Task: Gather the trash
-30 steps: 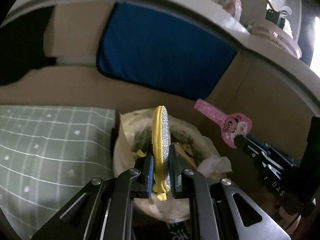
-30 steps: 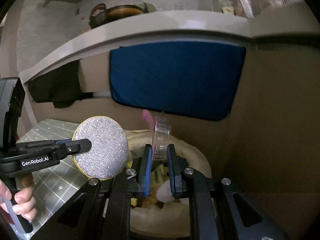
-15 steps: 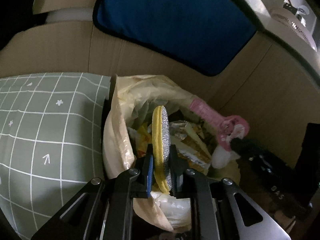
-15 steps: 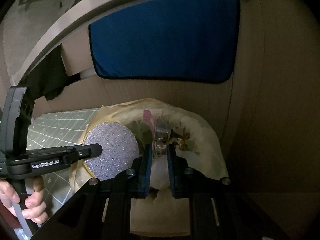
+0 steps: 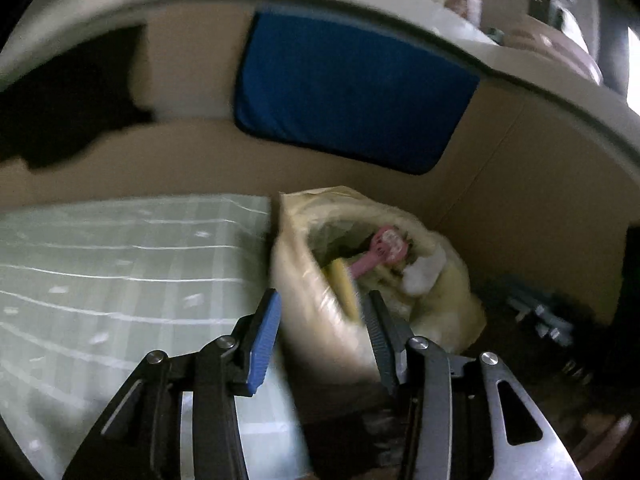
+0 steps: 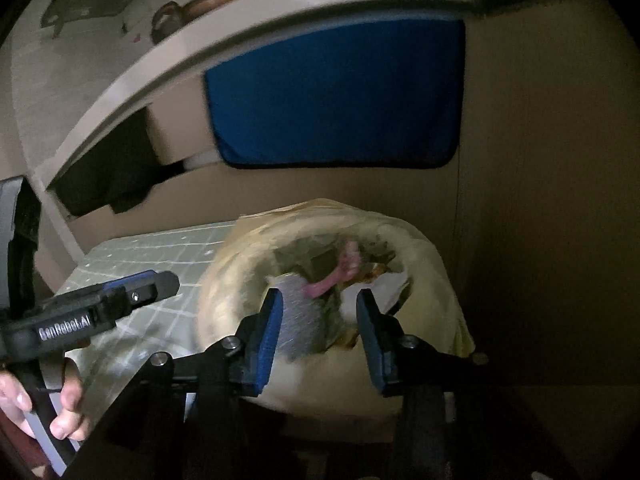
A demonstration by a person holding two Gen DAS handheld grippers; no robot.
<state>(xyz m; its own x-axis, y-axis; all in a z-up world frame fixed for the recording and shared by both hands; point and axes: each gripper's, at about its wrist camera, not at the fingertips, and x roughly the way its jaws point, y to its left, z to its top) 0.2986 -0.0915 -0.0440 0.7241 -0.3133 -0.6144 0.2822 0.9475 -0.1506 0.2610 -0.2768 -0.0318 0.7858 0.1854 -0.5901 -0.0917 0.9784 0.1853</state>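
So since a second ago both grippers have let go: the round scrubber and the pink packet that were pinched above the bag are now lying down inside it.

Left wrist view first. The left gripper [image 5: 320, 328] has its jaws about halfway apart and opening, nothing pressed between the pads. The yellow-edged scrubber [image 5: 343, 286] sits in the mouth of the trash bag [image 5: 304, 292], leaning on the near wall, close to the right finger but loose as far as I can tell (it's blurry). The pink packet [image 5: 378, 250] lies deeper in, next to a white tissue wad [image 5: 424, 272]. The bag stands right beside the green grid mat [image 5: 120, 272], which I guess is why it's an easy drop spot.

Right wrist view. The right gripper [image 6: 320, 320] is also about half open and opening, nothing gripped. You see the scrubber's grey face [image 6: 300, 320] and the pink packet [image 6: 344, 272] through the gap, both down in the bag. The left gripper's finger [image 6: 136, 292] hangs over the mat beside the bag, with a hand [image 6: 24, 404] on its grip.

Looks to me like this drop is done.
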